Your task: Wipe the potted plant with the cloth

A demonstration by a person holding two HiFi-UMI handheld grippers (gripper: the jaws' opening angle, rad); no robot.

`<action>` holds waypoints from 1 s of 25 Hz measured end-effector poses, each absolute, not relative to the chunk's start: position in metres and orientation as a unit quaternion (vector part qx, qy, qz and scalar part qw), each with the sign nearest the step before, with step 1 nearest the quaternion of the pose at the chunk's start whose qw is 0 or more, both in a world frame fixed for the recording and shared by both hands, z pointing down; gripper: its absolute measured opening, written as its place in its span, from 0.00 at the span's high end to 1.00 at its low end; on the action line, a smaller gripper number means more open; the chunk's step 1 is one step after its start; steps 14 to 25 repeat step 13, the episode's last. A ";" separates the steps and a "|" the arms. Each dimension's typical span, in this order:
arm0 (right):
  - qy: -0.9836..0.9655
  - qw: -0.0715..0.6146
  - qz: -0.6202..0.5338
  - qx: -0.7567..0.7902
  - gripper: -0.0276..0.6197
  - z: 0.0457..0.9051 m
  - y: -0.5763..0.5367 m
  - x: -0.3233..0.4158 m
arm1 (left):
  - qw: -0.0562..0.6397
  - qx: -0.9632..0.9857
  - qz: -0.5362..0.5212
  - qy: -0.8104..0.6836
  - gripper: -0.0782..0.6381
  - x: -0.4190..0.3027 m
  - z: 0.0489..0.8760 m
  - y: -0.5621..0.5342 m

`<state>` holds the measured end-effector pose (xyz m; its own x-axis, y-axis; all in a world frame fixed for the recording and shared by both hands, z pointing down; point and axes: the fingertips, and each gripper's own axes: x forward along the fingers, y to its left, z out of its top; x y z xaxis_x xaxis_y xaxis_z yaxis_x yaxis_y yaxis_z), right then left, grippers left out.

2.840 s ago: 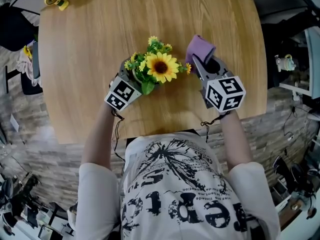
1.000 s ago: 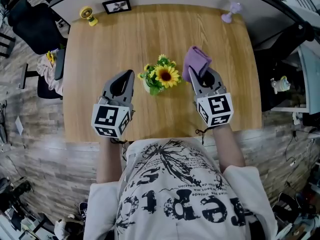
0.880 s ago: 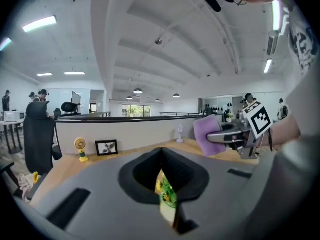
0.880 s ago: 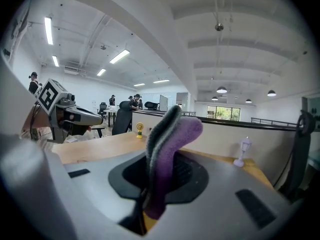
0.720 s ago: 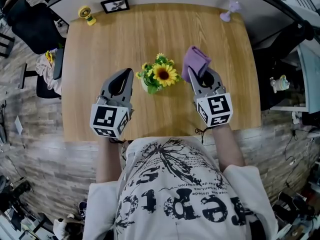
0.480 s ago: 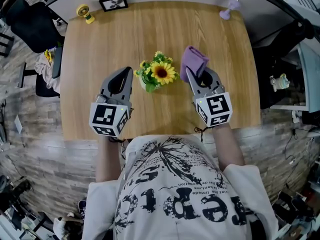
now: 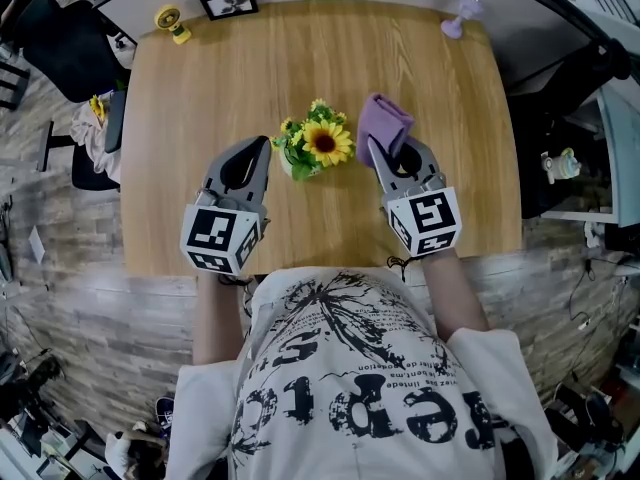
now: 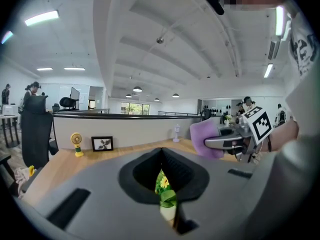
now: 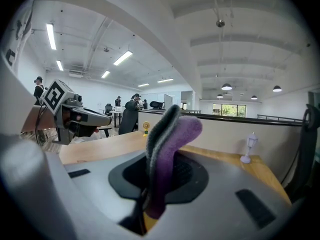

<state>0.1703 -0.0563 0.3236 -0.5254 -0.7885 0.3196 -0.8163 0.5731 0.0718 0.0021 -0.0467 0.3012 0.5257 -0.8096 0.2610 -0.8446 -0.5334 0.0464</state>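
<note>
HEAD VIEW
Counter (image 7: 190, 98): light wood; the task items sit near its middle.
Potted plant (image 7: 317, 144): upright at counter centre; a sunflower with smaller yellow blooms and green leaves in a pale pot.
Left gripper (image 7: 263, 144): at 8 o'clock of the potted plant, tip just beside the leaves; contact cannot be confirmed.
Right gripper (image 7: 378, 152): at 4 o'clock of the potted plant.
Cloth (image 7: 384, 123): purple and folded, projecting from the right gripper at 2 o'clock of the potted plant, just beside the blooms.
Picture frame (image 7: 228, 3): at 11 o'clock on the far counter edge.
Yellow fan (image 7: 171, 22): at 10 o'clock, just left of the picture frame.
Purple lamp (image 7: 459, 16): at 1 o'clock, at the far right corner.

LEFT GRIPPER VIEW
Jaws: closed together, nothing gripped.
Potted plant: visible beyond the jaws through the narrow slot at 6 o'clock.
Cloth: at 2 o'clock, held by the right gripper.

RIGHT GRIPPER VIEW
Jaws: clamped on the cloth.
Cloth: rises from the jaws and curls over toward 1 o'clock; a grey edge shows on its left side.
Left gripper: at 9 o'clock.
</note>
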 end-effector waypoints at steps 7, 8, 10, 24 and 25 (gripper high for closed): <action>-0.870 0.160 0.039 0.465 0.87 0.322 -0.059 0.169 | 0.075 0.872 0.102 -0.473 0.89 -0.001 0.297 -0.046; -0.869 0.161 0.040 0.465 0.87 0.323 -0.059 0.169 | 0.074 0.872 0.102 -0.474 0.89 -0.001 0.297 -0.046; -0.869 0.163 0.042 0.466 0.86 0.325 -0.059 0.169 | 0.074 0.872 0.103 -0.474 0.89 -0.001 0.298 -0.046; -0.868 0.166 0.044 0.466 0.86 0.326 -0.058 0.168 | 0.075 0.871 0.105 -0.474 0.89 -0.001 0.300 -0.045; -0.868 0.166 0.044 0.466 0.86 0.326 -0.058 0.168 | 0.075 0.871 0.105 -0.474 0.89 -0.001 0.300 -0.045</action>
